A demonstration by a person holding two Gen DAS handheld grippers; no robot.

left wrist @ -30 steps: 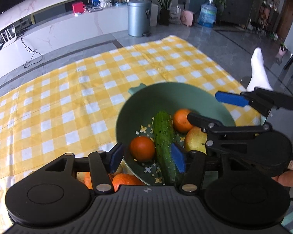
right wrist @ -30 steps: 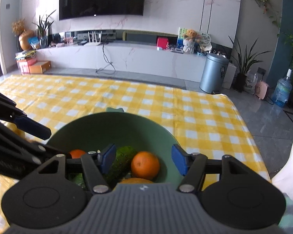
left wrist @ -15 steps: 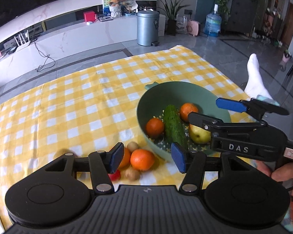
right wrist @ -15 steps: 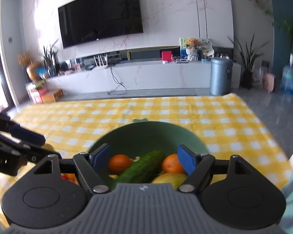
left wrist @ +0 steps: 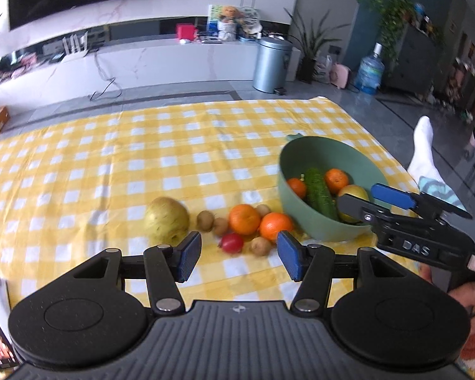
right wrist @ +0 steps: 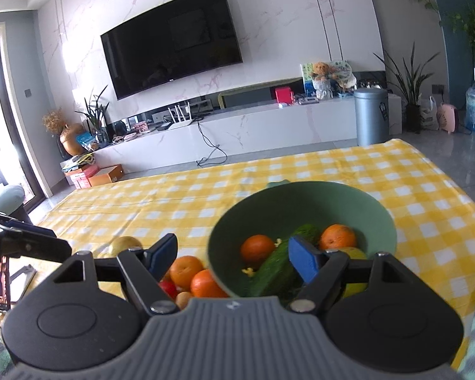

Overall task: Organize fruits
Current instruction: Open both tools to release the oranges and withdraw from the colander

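Green bowl (left wrist: pixel 319 224) at right holds cucumber (left wrist: pixel 320 193) and oranges; left gripper (left wrist: pixel 239 255) at lower centre and right gripper (right wrist: pixel 232 255) both gape empty.

Both grippers (left wrist: pixel 239 259) (right wrist: pixel 232 258) empty, apart.

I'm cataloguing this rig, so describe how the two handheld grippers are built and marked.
Both are matte black plastic with a ribbed grey-black body and two round discs. The left gripper has jaws with blue ribbed pads on black linkage arms with silver pivots. The right gripper looks alike, with "DAS" embossed on its side.
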